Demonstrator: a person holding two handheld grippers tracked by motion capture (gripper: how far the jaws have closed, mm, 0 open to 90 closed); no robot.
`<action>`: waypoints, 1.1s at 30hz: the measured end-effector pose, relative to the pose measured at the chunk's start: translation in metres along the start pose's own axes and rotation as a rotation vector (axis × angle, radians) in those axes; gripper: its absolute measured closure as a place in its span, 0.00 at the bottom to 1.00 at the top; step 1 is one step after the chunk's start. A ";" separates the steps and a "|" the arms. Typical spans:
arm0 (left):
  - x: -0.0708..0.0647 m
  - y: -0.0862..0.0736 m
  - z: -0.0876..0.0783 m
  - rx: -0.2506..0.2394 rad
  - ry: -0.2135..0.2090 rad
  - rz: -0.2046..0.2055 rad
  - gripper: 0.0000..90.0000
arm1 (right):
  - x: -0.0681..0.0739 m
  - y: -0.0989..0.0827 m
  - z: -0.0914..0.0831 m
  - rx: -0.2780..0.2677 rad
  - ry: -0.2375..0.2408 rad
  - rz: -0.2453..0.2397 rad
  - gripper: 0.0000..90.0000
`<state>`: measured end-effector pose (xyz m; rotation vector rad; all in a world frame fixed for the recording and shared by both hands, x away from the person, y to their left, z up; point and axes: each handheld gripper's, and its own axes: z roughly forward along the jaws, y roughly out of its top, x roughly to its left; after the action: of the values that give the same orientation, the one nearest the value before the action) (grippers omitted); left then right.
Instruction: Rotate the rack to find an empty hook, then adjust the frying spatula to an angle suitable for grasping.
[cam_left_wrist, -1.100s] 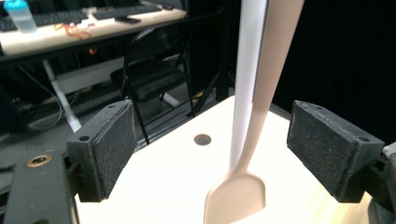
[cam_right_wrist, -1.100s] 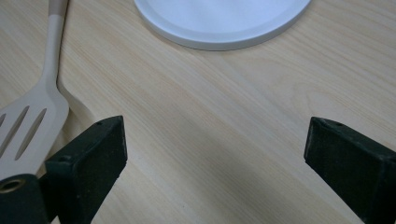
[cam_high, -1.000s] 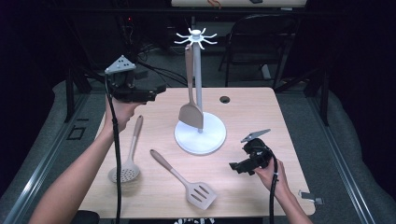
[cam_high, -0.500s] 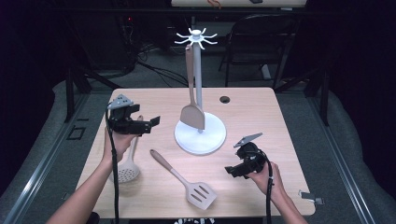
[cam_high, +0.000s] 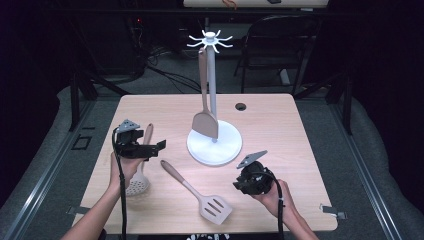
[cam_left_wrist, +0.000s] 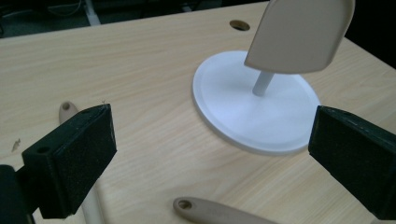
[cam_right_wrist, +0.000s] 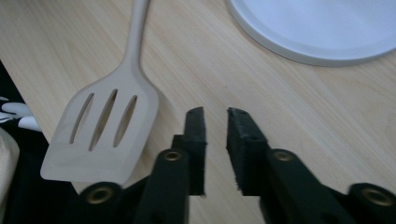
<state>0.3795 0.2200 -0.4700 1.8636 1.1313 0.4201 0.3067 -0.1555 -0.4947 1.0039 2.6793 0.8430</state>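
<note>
Since the earlier frame, my left gripper (cam_high: 159, 145) has dropped to just above the skimmer (cam_high: 138, 176) handle at the worktop (cam_high: 280, 125)'s 9 o'clock; its jaws have just been opening and stand spread, nothing between them. My right gripper (cam_high: 239, 186) has edged toward the slotted spatula (cam_high: 200, 194) at 6 o'clock; its jaws have just been closing, nearly pressed together on nothing. One solid spatula (cam_high: 204, 107) hangs on the white stand (cam_high: 214, 145) near centre.
</note>
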 end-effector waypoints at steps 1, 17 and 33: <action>0.001 -0.002 0.000 0.009 -0.001 -0.005 0.01 | 0.005 0.001 0.000 0.004 -0.003 -0.020 0.95; -0.015 -0.024 0.010 0.073 0.016 -0.027 0.01 | 0.044 0.006 0.016 0.019 0.098 -0.134 1.00; -0.036 -0.045 0.024 0.186 -0.003 -0.071 0.02 | 0.054 -0.005 0.053 0.205 0.165 -0.163 1.00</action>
<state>0.3527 0.1857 -0.5147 1.9754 1.2669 0.2797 0.2802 -0.0994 -0.5393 0.7693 2.9880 0.6562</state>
